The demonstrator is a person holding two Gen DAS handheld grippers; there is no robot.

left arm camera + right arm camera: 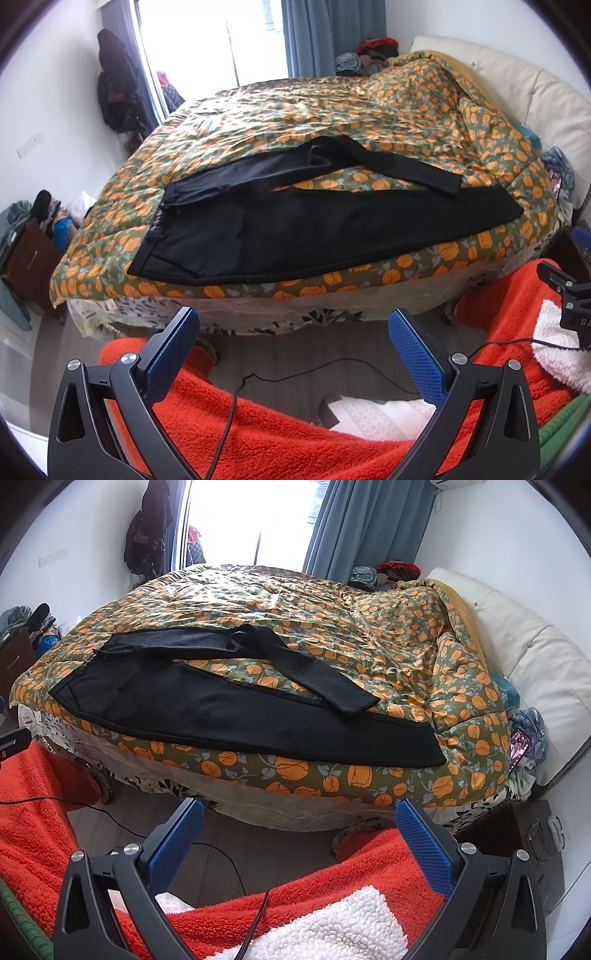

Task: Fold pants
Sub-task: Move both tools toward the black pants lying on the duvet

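Observation:
Black pants [295,229] lie spread on the flowered quilt [332,110] along the bed's near edge, waistband to the left. The near leg lies flat and straight; the far leg is bent and crosses toward the right, its cuff resting on the near leg. The right wrist view shows the same pants [221,705] with the far leg's cuff on top. My left gripper [293,325] is open, held back from the bed over the floor with nothing between its blue pads [417,362]. My right gripper [299,814] is open too, likewise short of the bed edge.
A person's red fleece clothing [277,424] fills the lower part of both views, with a black cable [236,406] across it. A cream headboard [524,657] stands at the right. Clothes pile on a dark cabinet [22,254] at the left. A phone [519,751] lies by the pillow end.

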